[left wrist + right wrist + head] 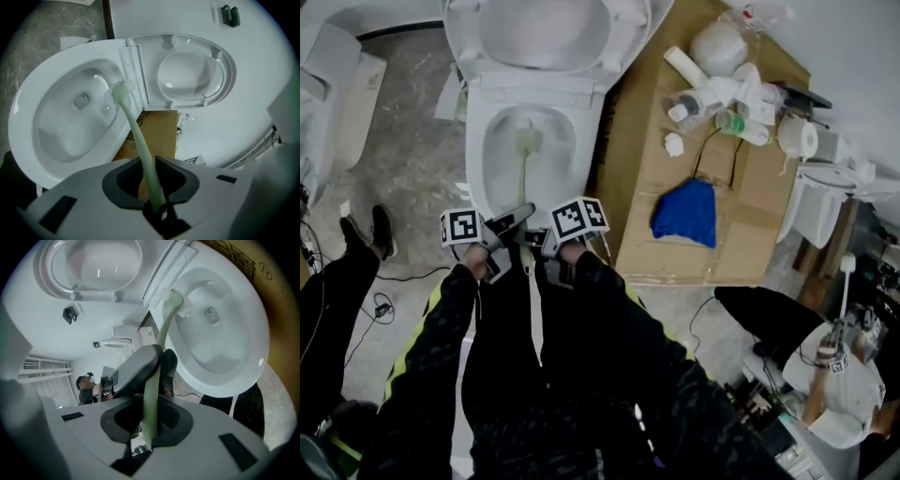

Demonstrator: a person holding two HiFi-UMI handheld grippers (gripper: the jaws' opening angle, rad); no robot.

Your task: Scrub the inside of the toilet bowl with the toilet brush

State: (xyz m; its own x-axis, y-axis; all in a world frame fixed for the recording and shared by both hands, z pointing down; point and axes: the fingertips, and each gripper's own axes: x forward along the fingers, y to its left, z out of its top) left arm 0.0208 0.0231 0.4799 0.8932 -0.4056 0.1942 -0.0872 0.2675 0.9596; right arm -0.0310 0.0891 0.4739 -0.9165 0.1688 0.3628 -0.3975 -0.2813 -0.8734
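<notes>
A white toilet bowl stands with its lid raised. A pale green toilet brush reaches into the bowl, its head against the inner wall near the hinge side. My left gripper is shut on the brush handle, which runs straight out between its jaws. My right gripper is shut on the same handle lower down, just behind the left one. In the right gripper view the brush head touches the bowl under the rim.
A large cardboard sheet lies right of the toilet, carrying a blue cloth, bottles and paper rolls. Another toilet stands at far left. Cables cross the marbled floor. A person in black stands at left.
</notes>
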